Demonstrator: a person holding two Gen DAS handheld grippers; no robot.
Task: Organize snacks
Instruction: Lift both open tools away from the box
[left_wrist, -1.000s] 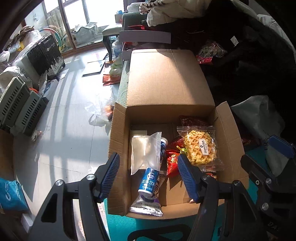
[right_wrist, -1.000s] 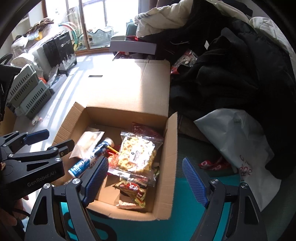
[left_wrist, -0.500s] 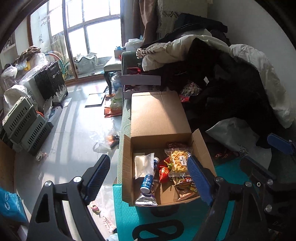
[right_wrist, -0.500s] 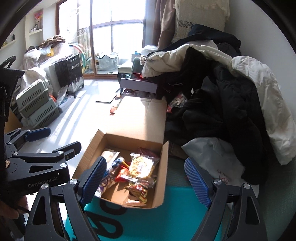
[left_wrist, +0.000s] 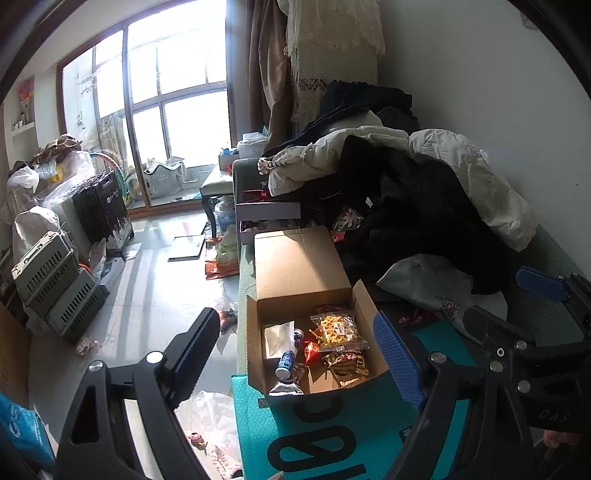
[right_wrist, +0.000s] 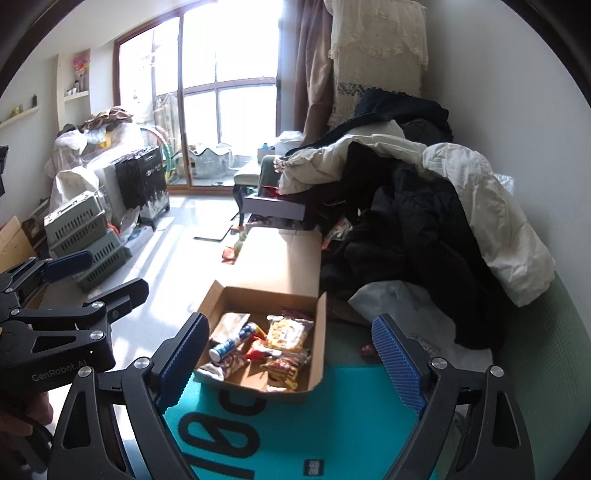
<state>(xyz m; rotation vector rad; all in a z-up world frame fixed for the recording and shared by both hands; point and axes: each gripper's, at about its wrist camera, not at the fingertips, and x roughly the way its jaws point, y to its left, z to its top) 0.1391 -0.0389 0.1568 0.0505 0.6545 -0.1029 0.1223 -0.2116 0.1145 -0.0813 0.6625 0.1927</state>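
An open cardboard box (left_wrist: 254, 354) (right_wrist: 320, 334) stands on a teal mat (left_wrist: 332, 428) (right_wrist: 332, 424). In it lie a clear bag of yellow waffle snacks (left_wrist: 336, 330) (right_wrist: 289, 332), a blue-and-white tube (left_wrist: 286, 363) (right_wrist: 229, 342), a pale pouch (left_wrist: 279, 336) and red packets (left_wrist: 312, 350). My left gripper (left_wrist: 295, 321) hangs open well above and short of the box, with nothing between its fingers. Beside it, my right gripper (right_wrist: 290, 321) is equally far back. Its jaws are opening and nothing is between them.
A heap of dark and white clothes (left_wrist: 406, 184) (right_wrist: 424, 206) and a white plastic bag (left_wrist: 428, 284) crowd the right of the box. Grey crates (left_wrist: 55, 284) and bags line the far left of the sunlit floor (left_wrist: 155, 295). The box's long flap (left_wrist: 295, 258) lies flat behind it.
Both grippers have risen and drawn back from the box, which now looks much smaller and lower in both views. Their jaws stand wider than a second ago.
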